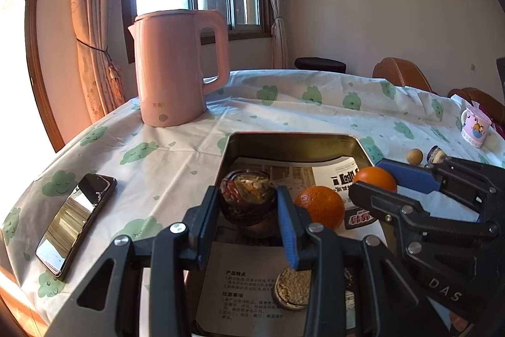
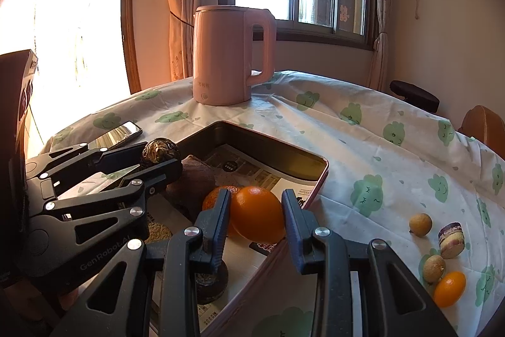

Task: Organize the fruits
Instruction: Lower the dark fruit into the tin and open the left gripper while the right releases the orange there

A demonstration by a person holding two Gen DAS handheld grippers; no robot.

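The left claw (image 1: 249,204) grips a dark wrapped ball (image 1: 247,201) over the metal tin (image 1: 293,139), its lower half hidden by the fingers. The right claw (image 2: 255,215) brackets an orange (image 2: 257,213) inside the tin; whether both pads touch it I cannot tell. A second orange (image 2: 213,198) sits mostly hidden behind its left finger. Right of the tin, on the bench (image 2: 363,147), lie two small tan fruits (image 2: 420,224) and a kumquat (image 2: 449,288).
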